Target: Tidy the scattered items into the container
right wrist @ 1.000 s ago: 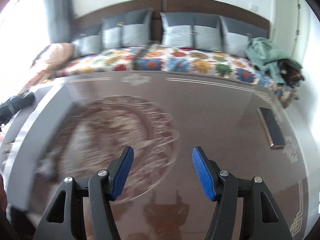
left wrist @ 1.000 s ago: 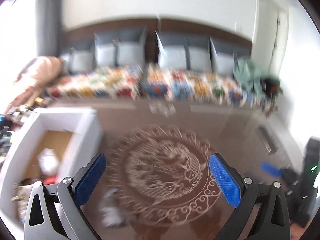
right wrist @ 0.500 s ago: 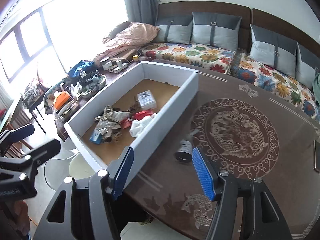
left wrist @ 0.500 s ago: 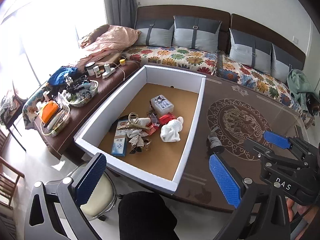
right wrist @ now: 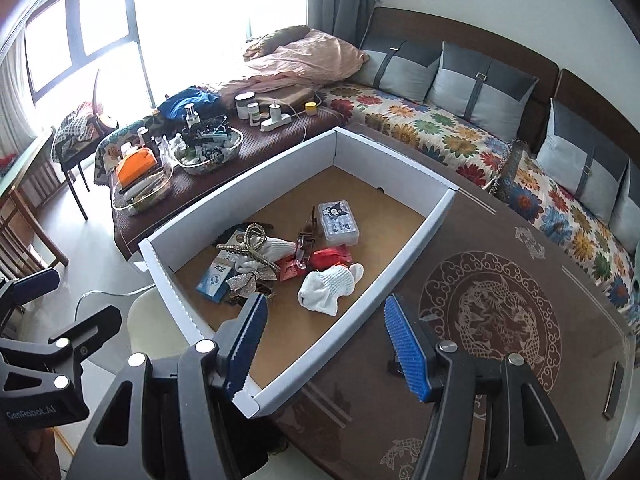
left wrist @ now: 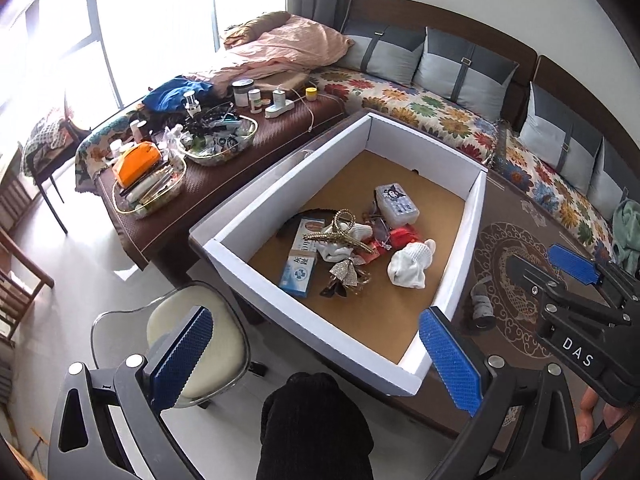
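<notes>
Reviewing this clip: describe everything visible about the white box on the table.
The white box is a large, shallow, open-topped rectangular tray that looks like corrugated cardboard, with white walls and a bare brown floor. It sits on the dark patterned table, reaching its left edge. Inside, bunched mid-floor, lie a white sock, a small clear case, a blue and white packet, a red item, and gold and glittery hair pieces. Neither hand-held gripper touches it.

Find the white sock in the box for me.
In the left wrist view, the white sock lies inside the box, near its right wall, beside the red item.
</notes>
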`<state>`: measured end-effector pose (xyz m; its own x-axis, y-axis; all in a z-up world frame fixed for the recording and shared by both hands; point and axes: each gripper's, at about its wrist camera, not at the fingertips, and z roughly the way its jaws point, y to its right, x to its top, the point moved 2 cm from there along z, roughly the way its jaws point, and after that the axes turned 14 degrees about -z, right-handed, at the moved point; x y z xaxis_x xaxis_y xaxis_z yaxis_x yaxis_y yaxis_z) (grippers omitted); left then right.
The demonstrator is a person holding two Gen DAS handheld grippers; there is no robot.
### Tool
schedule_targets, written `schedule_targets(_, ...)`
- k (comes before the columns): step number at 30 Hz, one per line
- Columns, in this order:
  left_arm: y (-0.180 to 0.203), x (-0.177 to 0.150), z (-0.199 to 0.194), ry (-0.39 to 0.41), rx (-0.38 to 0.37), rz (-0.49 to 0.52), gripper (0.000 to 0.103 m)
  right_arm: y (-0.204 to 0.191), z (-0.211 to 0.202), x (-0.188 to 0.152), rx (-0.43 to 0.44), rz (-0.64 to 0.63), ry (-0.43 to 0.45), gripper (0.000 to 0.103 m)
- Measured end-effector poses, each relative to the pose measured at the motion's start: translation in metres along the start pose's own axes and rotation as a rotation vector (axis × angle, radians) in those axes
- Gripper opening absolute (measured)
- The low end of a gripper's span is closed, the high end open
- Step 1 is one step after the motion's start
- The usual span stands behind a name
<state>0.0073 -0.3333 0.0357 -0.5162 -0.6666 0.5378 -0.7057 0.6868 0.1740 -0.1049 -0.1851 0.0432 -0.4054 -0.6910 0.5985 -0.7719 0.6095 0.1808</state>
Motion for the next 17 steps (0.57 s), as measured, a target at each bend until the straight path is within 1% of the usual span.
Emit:
schedule_targets(6, 0.001, 0.012, 0.014, -0.02, 0.008, -0.054, 0.103, 0.009, 0.02, 0.016, 0.023, -0.03, -0.015, 0.062)
schedule_targets(9, 0.003, 0.017, 0.017, -0.022, 0.025, -0.071, 0.103, 0.013, 0.026, 0.022, 0.017, -0.037, -0.013, 0.062)
schedule_targets(10, 0.003, 0.018, 0.017, -0.017, 0.04, -0.08, 0.103, 0.014, 0.028, 0.023, 0.016, -0.037, -0.012, 0.062)
schedule_targets(12, 0.003, 0.02, 0.015, 0.015, 0.044, -0.114, 0.103, 0.017, 0.031, 0.025, 0.02, -0.028, -0.01, 0.062)
schedule_targets(14, 0.002, 0.023, 0.013, 0.031, 0.0, -0.138, 0.103, 0.02, 0.035, 0.026, 0.023, -0.017, -0.009, 0.062)
schedule_targets(15, 0.004, 0.024, 0.012, 0.04, -0.007, -0.14, 0.103, 0.021, 0.037, 0.027, 0.024, -0.013, -0.009, 0.062)
schedule_targets(17, 0.007, 0.026, 0.011, 0.065, 0.023, -0.122, 0.103, 0.024, 0.041, 0.028, 0.025, -0.009, -0.014, 0.062)
